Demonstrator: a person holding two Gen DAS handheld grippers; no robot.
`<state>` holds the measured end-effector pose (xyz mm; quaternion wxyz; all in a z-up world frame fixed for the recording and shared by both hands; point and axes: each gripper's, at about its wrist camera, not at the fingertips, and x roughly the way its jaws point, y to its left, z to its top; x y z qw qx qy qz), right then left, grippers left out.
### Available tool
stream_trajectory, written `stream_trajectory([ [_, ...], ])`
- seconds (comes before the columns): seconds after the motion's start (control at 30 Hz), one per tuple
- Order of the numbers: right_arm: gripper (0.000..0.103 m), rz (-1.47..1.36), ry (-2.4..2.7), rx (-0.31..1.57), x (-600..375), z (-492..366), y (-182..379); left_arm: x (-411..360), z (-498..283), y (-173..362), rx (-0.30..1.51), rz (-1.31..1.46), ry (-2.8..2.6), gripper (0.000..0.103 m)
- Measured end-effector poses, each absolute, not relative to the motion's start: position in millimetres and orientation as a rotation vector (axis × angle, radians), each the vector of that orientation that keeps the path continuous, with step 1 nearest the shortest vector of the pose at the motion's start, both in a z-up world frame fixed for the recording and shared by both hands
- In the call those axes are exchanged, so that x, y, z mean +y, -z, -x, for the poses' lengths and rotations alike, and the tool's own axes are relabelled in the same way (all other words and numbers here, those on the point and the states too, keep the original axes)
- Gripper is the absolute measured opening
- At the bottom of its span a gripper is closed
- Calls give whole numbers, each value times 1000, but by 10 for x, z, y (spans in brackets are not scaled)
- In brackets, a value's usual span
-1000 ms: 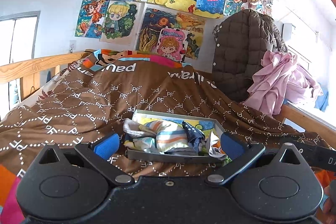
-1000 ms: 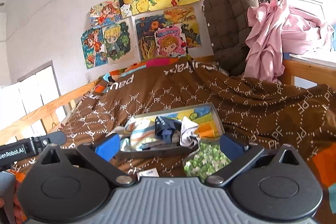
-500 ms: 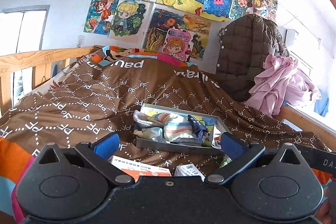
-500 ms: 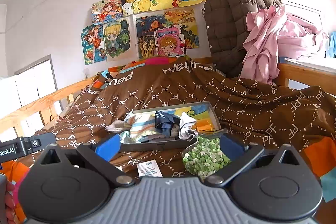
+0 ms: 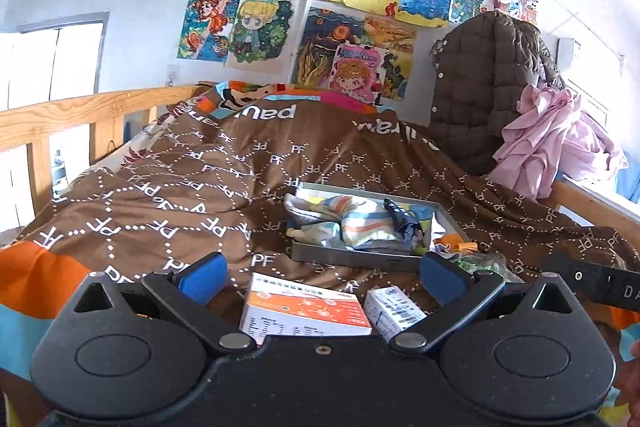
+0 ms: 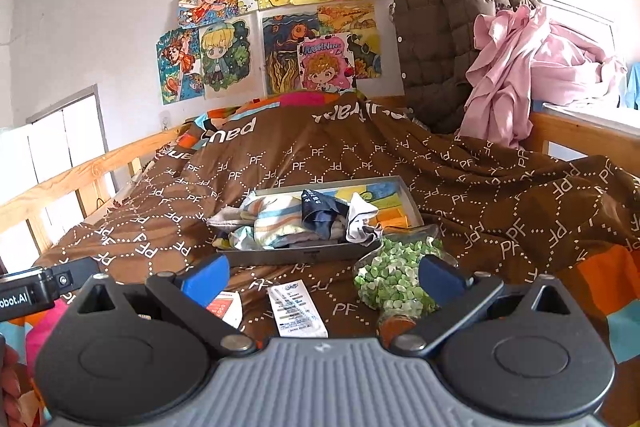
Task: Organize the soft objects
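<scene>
I see both my left gripper (image 5: 322, 277) and right gripper (image 6: 322, 273) spread wide, grasping nothing, above the brown patterned quilt (image 5: 192, 183). The crumpled striped and navy cloths (image 6: 280, 223) lie piled in the shallow grey metal tray (image 6: 296, 255), beside a clear bag of green candies (image 6: 394, 277).

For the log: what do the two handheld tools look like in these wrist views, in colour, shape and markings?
Both tools share one build: two black round hubs with angled black link arms running out to blue finger pads. The left tool has a smooth black centre body with silver pivot rivets; the right tool has a grey ribbed centre plate. In the right wrist view, a black bar at the left edge bears white lettering ending "obot.AI".
</scene>
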<state>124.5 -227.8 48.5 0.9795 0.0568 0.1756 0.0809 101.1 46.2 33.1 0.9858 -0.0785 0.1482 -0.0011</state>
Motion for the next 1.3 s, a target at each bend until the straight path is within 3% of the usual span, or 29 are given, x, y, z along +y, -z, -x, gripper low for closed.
stream_trajectory([
  [1.3, 103, -7, -135, 554, -2001, -1386, -219, 412, -994, -69, 409, 52, -126, 102],
])
